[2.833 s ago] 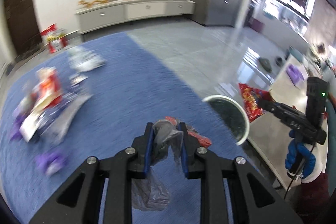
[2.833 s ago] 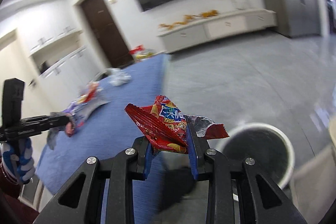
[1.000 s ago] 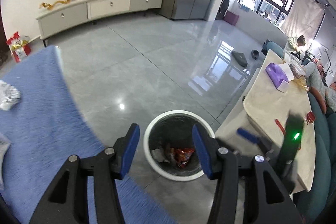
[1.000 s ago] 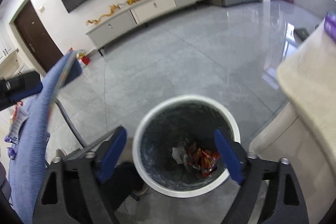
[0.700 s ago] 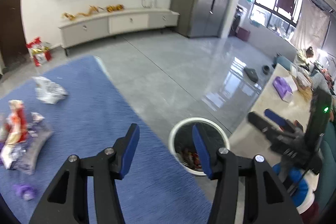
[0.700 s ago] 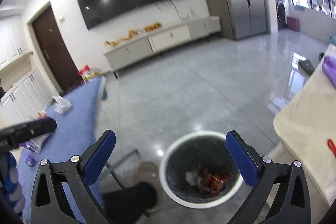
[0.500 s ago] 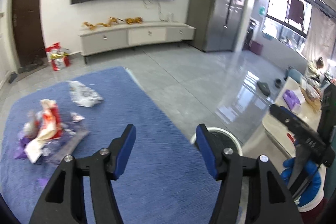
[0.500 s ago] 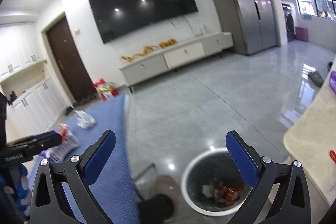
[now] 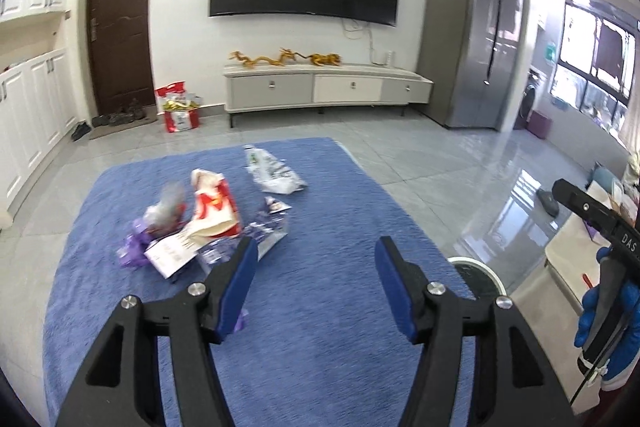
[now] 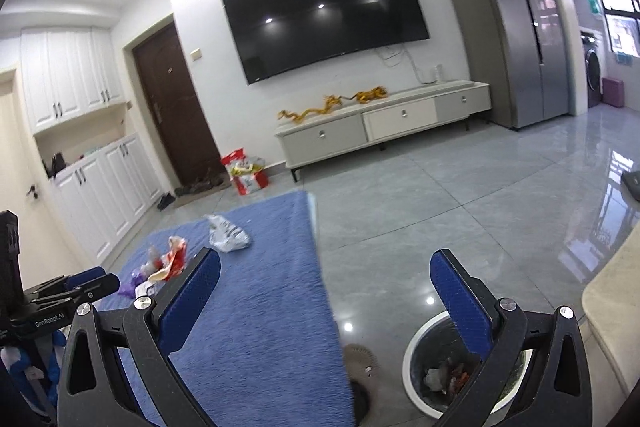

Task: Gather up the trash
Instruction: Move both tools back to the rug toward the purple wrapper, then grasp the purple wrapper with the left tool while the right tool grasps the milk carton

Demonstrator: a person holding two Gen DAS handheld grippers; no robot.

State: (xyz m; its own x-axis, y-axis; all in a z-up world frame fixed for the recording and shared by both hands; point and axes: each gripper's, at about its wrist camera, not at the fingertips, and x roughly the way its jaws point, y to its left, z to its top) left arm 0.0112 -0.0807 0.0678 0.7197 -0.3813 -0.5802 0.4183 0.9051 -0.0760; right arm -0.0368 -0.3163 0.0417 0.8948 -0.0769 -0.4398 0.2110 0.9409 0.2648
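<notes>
Both pairs of fingers stood apart and empty: the left gripper [image 9: 314, 269] at lower centre, the right gripper [image 10: 326, 291] spread wide. Trash [image 9: 208, 223] lay piled left of centre on the blue rug [image 9: 320, 307]; the bin [image 10: 416, 367] at lower right held wrappers.

L+R wrist cams | fwd-down | share rug [image 9: 320, 307], bin [image 10: 412, 355]
</notes>
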